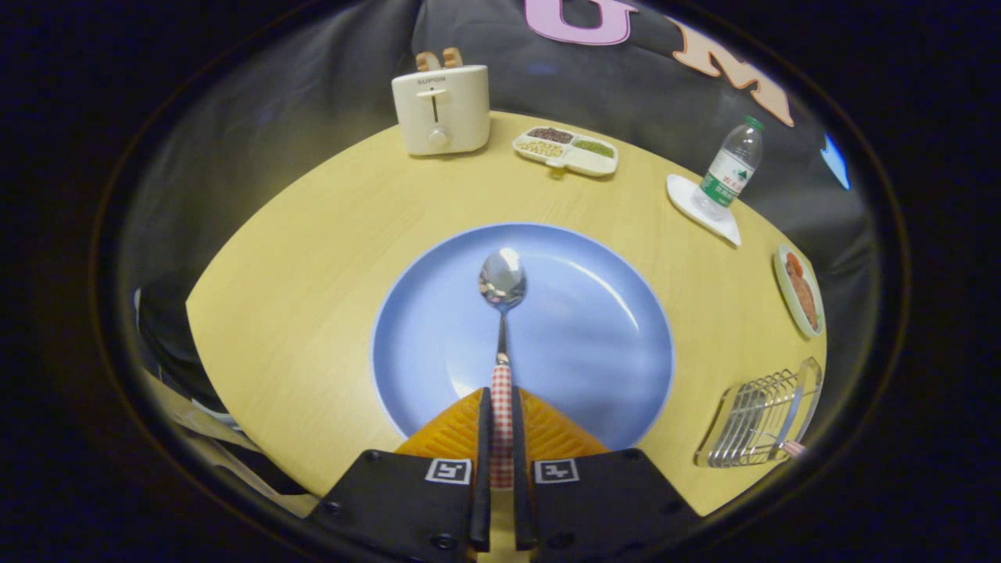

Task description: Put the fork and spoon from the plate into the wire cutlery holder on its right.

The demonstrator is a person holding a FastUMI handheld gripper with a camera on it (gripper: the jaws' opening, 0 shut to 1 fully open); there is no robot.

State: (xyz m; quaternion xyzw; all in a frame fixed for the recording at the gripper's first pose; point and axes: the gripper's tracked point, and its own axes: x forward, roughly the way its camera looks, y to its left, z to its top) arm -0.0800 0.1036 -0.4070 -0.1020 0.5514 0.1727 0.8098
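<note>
Now | tongs (501,414) at lower centre are clamping the spoon (502,313) by its checked handle, bowl lying over the blue plate (610,344) mid-frame | wire cutlery holder (762,422) is sitting at lower right on the worktop (313,258).

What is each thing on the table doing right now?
tool: shut on the spoon's checked handle.
spoon: held, bowl out over the blue plate.
blue plate: bare apart from the spoon over it.
wire cutlery holder: right of the plate; contents hard to tell.
toaster: bread sticking up.
water bottle: upright, capped.
</note>
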